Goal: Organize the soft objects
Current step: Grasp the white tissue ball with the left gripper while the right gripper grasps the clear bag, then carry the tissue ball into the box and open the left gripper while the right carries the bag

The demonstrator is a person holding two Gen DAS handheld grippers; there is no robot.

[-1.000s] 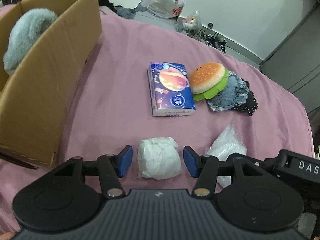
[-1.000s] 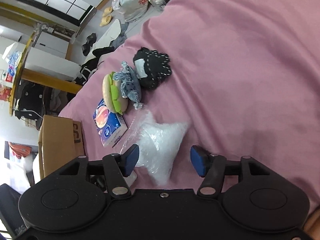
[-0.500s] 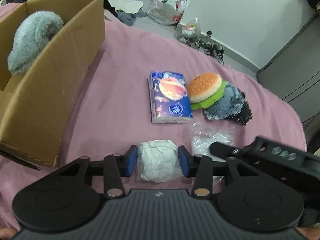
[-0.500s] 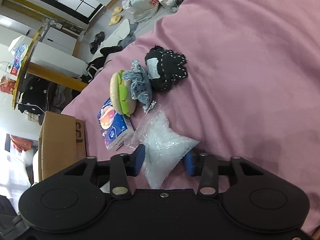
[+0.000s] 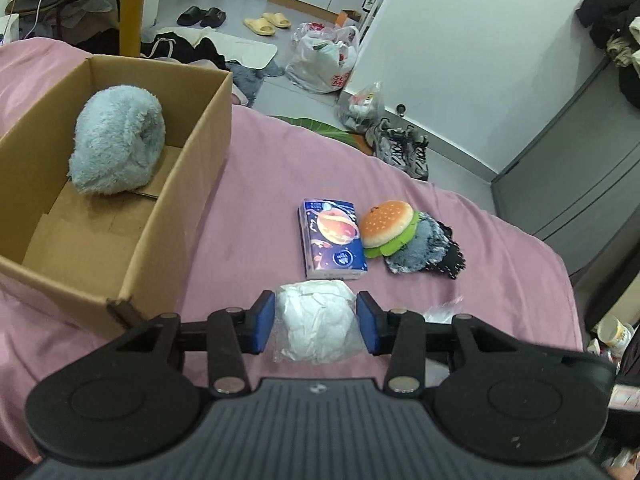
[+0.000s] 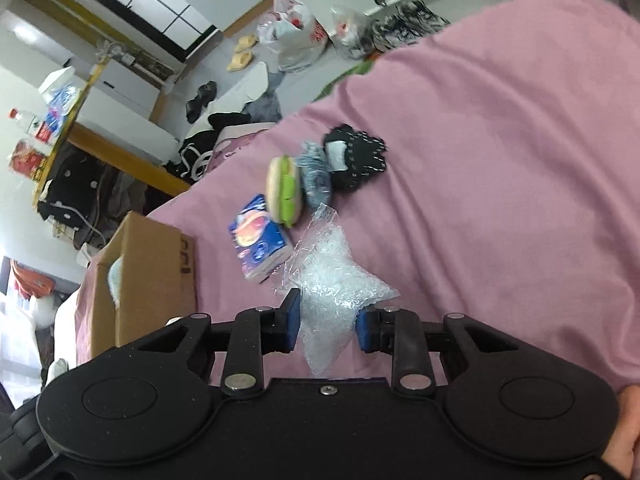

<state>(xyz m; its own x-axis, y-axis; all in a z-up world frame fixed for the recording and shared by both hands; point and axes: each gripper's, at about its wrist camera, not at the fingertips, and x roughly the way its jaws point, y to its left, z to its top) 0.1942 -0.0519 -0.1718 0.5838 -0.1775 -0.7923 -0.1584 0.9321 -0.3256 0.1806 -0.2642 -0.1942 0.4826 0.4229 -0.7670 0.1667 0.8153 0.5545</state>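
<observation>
My left gripper (image 5: pixel 316 323) is shut on a white crumpled bundle in clear wrap (image 5: pixel 314 326), lifted off the pink bedspread (image 5: pixel 248 200). My right gripper (image 6: pixel 327 322) pinches a clear bag of white filling (image 6: pixel 332 280), its jaws still closing on it, and the bag hangs above the spread. On the bed lie a tissue pack with a planet print (image 5: pixel 330 238), a burger plush (image 5: pixel 386 226), a grey-blue fuzzy cloth (image 5: pixel 418 250) and a black cloth (image 5: pixel 452 258). The open cardboard box (image 5: pixel 188 184) to the left holds a fluffy blue plush (image 5: pixel 116 142).
Beyond the bed's far edge the floor holds plastic bags (image 5: pixel 324 60), sneakers (image 5: pixel 400 146), slippers (image 5: pixel 266 24) and clothes. A white wall panel and grey cabinet (image 5: pixel 580 160) stand at the right. In the right wrist view the box (image 6: pixel 148 280) sits left of the tissue pack (image 6: pixel 258 238).
Both grippers closed on their bundles and rose from the bed. The white bundle and the clear bag left the spread. More of the box's inside and the floor now show.
</observation>
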